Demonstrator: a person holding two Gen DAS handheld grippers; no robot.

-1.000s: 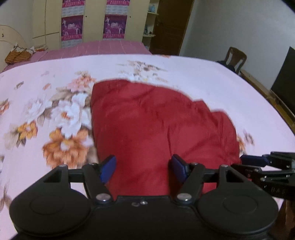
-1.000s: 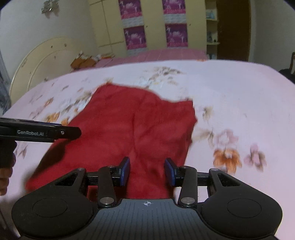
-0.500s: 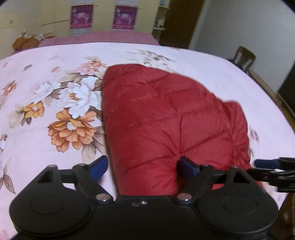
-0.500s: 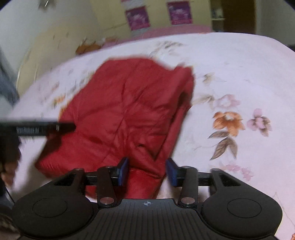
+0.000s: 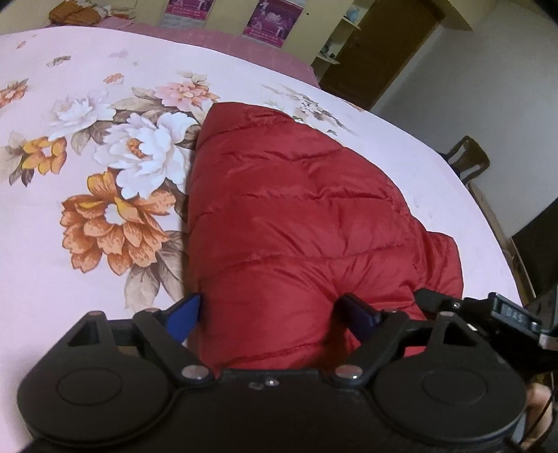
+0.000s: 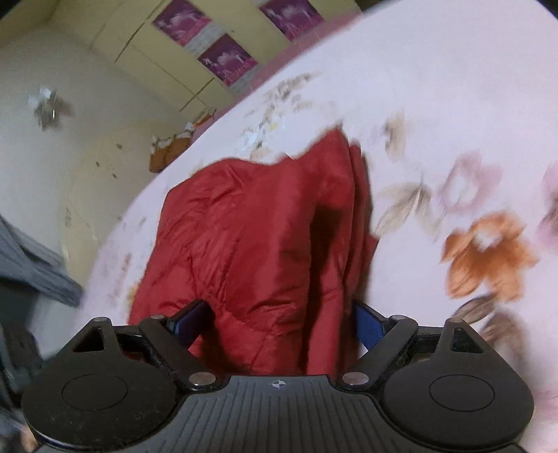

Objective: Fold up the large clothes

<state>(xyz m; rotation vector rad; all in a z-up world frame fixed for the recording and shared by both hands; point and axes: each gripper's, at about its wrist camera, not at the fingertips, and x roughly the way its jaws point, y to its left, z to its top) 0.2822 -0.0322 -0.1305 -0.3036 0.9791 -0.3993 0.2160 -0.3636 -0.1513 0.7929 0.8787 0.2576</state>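
Puffy red jacket on the flowery bed sheet near its front edge, left gripper and right gripper fingers wide around its near end

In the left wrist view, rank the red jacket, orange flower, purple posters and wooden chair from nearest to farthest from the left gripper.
1. Red jacket: between the open jaws of the left gripper.
2. Orange flower: printed on the bedspread, to the left.
3. Wooden chair: past the bed's right edge.
4. Purple posters: on the far wall, top centre.
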